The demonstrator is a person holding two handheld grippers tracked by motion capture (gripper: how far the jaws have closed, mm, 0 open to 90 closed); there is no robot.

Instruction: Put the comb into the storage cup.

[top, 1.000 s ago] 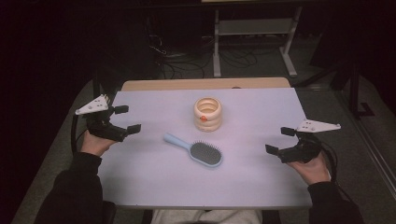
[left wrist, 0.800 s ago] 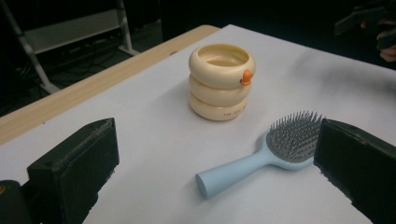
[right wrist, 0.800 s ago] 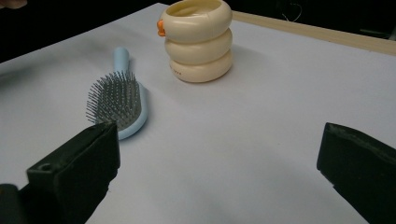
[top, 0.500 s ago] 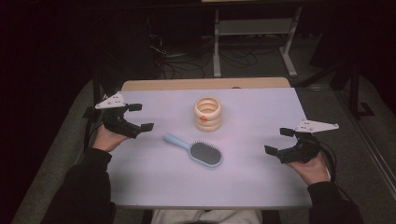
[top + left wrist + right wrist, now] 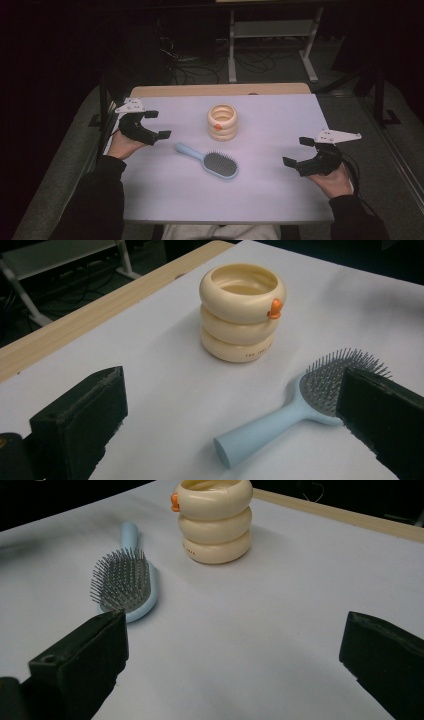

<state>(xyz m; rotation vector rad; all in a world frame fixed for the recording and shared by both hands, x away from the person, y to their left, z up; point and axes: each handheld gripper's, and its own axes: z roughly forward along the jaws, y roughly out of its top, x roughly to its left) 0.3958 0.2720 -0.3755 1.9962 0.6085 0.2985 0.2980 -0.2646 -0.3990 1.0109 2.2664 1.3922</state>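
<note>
a: start with the container; what is it and what does it hold?

b: a cream holder (image 5: 222, 122) shaped like three stacked rounded rings, smooth and glossy, with a small orange nub (image 5: 274, 309) on the top ring; it stands upright near the middle of the table (image 5: 280, 200), toward the far side; the left gripper view looks partly into its open top and i see only pale inner wall; whether anything lies at the bottom i cannot tell.

a: and the brush?

b: a pale blue hairbrush (image 5: 208, 160) lies flat in front of the holder, near it but apart; rounded plastic handle, oval head with a grey pad of fine upright pins; in the high view the handle points toward the left gripper (image 5: 156, 124); the head lies toward the person.

a: the grippers?

b: the left gripper sits over the left part of the table, jaws spread wide and grasping nothing; its black, matte, blocky jaws frame the brush handle and the holder in its own view; the right gripper (image 5: 297, 151) is near the right edge, well apart from the brush, jaws likewise released and empty.

a: surroundings?

b: the tabletop is a smooth pale lilac sheet with a strip of light wood (image 5: 220, 90) bare at the far edge; beyond it, dark floor, cables (image 5: 260, 62) and a metal frame (image 5: 272, 30); nothing stands between either gripper and the brush.
</note>
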